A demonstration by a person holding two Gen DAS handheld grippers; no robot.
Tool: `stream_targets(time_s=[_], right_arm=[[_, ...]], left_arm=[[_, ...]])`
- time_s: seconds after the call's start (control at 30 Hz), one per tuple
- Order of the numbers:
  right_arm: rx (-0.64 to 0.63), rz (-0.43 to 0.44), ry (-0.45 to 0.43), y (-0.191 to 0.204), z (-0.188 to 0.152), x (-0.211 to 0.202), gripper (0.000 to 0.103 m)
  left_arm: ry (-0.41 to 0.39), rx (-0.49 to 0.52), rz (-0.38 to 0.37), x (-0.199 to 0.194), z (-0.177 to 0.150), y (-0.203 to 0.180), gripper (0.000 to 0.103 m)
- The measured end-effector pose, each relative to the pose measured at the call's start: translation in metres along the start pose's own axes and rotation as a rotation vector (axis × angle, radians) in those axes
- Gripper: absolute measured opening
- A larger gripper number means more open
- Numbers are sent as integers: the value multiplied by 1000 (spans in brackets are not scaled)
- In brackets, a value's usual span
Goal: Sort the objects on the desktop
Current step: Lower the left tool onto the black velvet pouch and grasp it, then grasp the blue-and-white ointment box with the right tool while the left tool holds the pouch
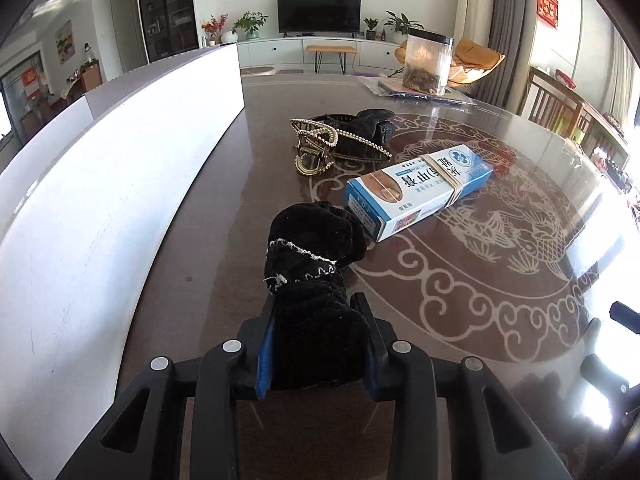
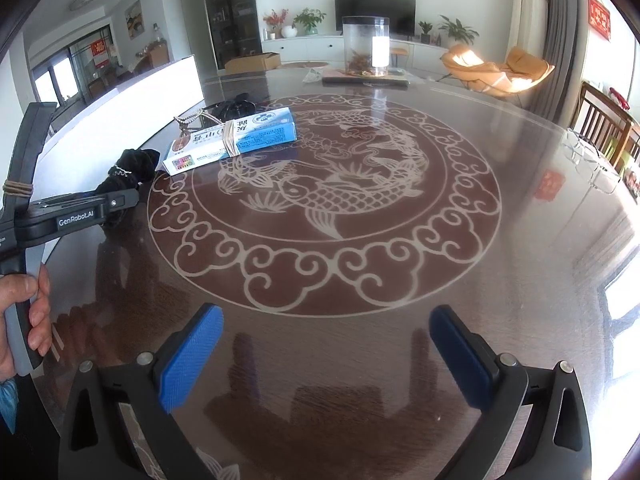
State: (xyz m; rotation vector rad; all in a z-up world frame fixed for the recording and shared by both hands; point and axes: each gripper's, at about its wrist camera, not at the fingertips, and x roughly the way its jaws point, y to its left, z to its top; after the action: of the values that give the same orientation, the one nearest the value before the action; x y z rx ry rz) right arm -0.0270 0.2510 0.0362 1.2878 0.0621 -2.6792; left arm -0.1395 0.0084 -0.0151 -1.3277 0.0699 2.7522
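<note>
so, early in the sort by my read: left gripper [image 1: 318, 344] has its jaws clamped on the black velvet scrunchie [image 1: 316, 280], which sticks out forward past the pads with a thin silver chain around it; can't tell if its far end rests on the desk [image 2: 520, 240] or is just off it. still loose on the desk: blue-and-white medicine box [image 1: 416, 190] with a rubber band, just ahead-right of the left jaws and almost touching the scrunchie's tip; beyond that the gold pearl hair claw [image 1: 316, 148] against a pile of dark hair accessories [image 1: 360, 132]. white box wall [image 1: 120, 184] runs along the left of the left jaws, likely the drop target. right gripper [image 2: 326, 356] jaws wide apart, holding nothing, only bare desk between them; the box is well ahead-left. clear jar [image 2: 366, 46] far ahead.
</note>
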Motion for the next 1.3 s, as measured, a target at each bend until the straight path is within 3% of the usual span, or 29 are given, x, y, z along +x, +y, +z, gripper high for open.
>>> stream_targets(time_s=[0.2, 0.63, 0.7, 0.8, 0.87, 1.0, 1.13, 1.3], right_arm=[[2, -4, 47, 0, 1, 9, 103], [14, -12, 19, -3, 0, 3, 103], [46, 36, 17, -8, 4, 5, 103], [159, 150, 23, -18, 35, 20, 103], [217, 200, -29, -19, 75, 28, 103], [116, 224, -103, 3, 167, 58, 103], [54, 348, 20, 23, 215, 112, 103], [-81, 368, 169, 49, 216, 154, 103]], left_arm=[[-4, 4, 4, -2, -1, -3, 34], [-5, 5, 4, -3, -1, -4, 35], [-5, 6, 4, -3, -1, -3, 35], [-5, 5, 4, -3, -1, -3, 35], [-5, 6, 5, -3, -2, -3, 35], [-5, 6, 5, -4, -2, -3, 35], [-5, 6, 6, -4, -2, -2, 35], [-5, 6, 5, -4, -2, -2, 35]])
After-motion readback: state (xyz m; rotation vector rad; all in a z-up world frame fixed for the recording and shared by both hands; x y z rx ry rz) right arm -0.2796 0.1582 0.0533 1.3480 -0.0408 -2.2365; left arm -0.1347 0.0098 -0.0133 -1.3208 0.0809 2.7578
